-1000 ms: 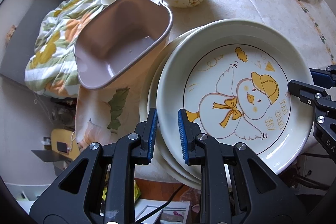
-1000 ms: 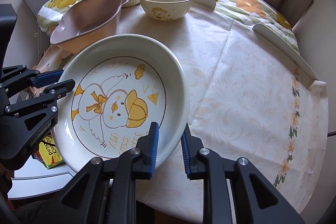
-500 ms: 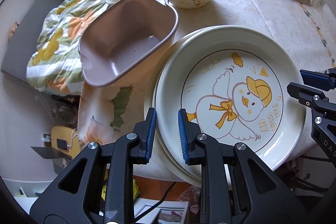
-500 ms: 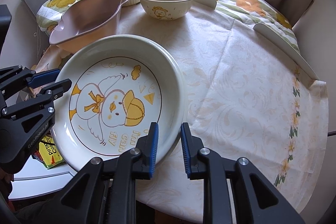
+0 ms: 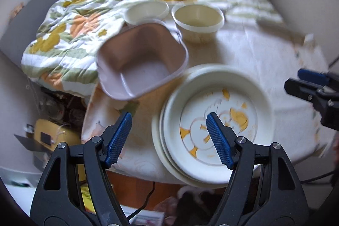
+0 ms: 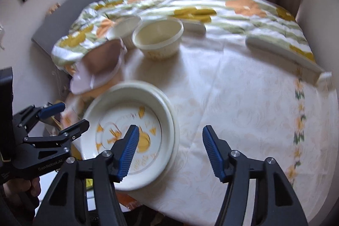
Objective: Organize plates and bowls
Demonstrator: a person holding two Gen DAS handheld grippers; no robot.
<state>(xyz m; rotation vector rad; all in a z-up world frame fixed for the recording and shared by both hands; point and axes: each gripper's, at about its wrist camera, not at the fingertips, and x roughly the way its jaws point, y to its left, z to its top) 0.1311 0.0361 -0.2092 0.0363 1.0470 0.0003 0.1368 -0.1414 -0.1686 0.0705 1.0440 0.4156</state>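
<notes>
A cream plate with a yellow duck drawing (image 5: 220,120) (image 6: 129,132) lies on top of a stack of plates at the table's near left edge. My left gripper (image 5: 169,137) is open and empty, above and behind the stack's left rim. My right gripper (image 6: 170,150) is open and empty, above the stack's right rim. A pink square bowl (image 5: 142,63) (image 6: 99,63) sits tilted behind the stack. A cream bowl (image 5: 198,21) (image 6: 159,39) and a smaller white bowl (image 5: 146,11) (image 6: 125,27) stand further back.
The round table has a cream patterned cloth (image 6: 243,99). A flowered quilt (image 5: 70,27) covers its far side and hangs over the left. A long white object (image 6: 281,54) lies at the right. The floor at left holds clutter (image 5: 53,132).
Both grippers have let go of the duck plate, opened wide and drawn back and up. The plate now rests on the stack. Both views are blurred by motion.
</notes>
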